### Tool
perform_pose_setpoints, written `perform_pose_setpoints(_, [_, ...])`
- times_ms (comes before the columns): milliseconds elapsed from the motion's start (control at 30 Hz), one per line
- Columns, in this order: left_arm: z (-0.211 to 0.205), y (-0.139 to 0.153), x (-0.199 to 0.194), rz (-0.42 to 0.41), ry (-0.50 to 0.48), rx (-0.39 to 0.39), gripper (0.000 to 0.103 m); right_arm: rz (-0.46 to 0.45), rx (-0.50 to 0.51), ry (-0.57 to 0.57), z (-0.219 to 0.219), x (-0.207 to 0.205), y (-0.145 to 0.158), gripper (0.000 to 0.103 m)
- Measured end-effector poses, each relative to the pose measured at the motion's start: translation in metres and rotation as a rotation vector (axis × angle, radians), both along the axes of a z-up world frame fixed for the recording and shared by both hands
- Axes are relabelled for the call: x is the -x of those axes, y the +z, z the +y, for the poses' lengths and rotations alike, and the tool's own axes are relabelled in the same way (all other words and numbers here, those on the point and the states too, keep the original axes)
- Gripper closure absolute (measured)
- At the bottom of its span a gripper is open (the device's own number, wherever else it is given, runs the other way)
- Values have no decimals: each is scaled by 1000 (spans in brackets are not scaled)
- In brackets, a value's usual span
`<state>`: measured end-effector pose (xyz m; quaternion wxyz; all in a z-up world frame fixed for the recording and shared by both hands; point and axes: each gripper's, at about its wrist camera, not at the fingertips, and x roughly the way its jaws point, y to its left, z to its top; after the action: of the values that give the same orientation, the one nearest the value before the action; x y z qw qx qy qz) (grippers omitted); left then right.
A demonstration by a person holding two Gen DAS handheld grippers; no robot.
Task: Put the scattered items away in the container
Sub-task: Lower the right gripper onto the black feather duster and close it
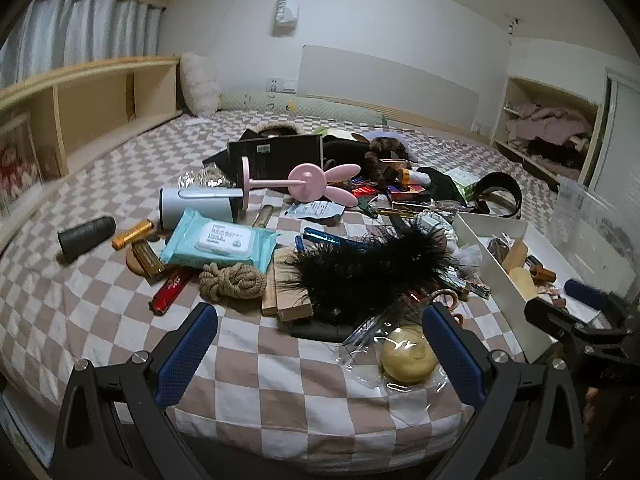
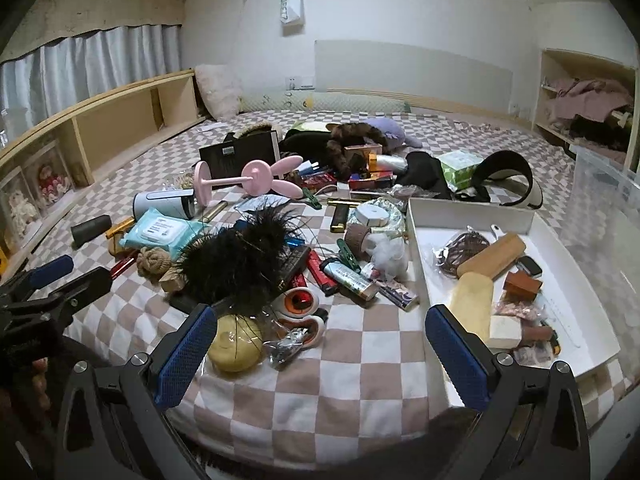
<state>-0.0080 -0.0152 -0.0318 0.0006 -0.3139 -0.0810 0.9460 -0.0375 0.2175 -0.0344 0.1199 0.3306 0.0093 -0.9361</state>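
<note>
**Bed clutter, both grippers idle**

One checkered bedsheet [image 2: 340, 364]. One white rectangular tray [image 2: 472, 210], right side, partly filled. One fluffy black feather bundle [image 2: 240, 264], mid-pile. One smooth yellow dome [image 2: 234, 346]. Left gripper [image 1: 320, 344], right gripper [image 2: 322, 344]: spread wide, empty.

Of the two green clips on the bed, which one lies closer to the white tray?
The green clip beside the brown-capped roll, mid-pile, is closer to the white tray. The other green clip lies farther back, by the pink bunny-eared stand.
</note>
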Motion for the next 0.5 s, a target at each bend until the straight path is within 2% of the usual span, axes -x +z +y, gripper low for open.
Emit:
perform_pose_setpoints(233, [-28, -6, 10, 1, 39, -45, 0, -41, 93, -4, -1, 11, -14, 0])
perform_pose_setpoints(500, [-47, -28, 42, -46, 66, -89, 0, -89, 89, 32, -16, 36, -30, 0])
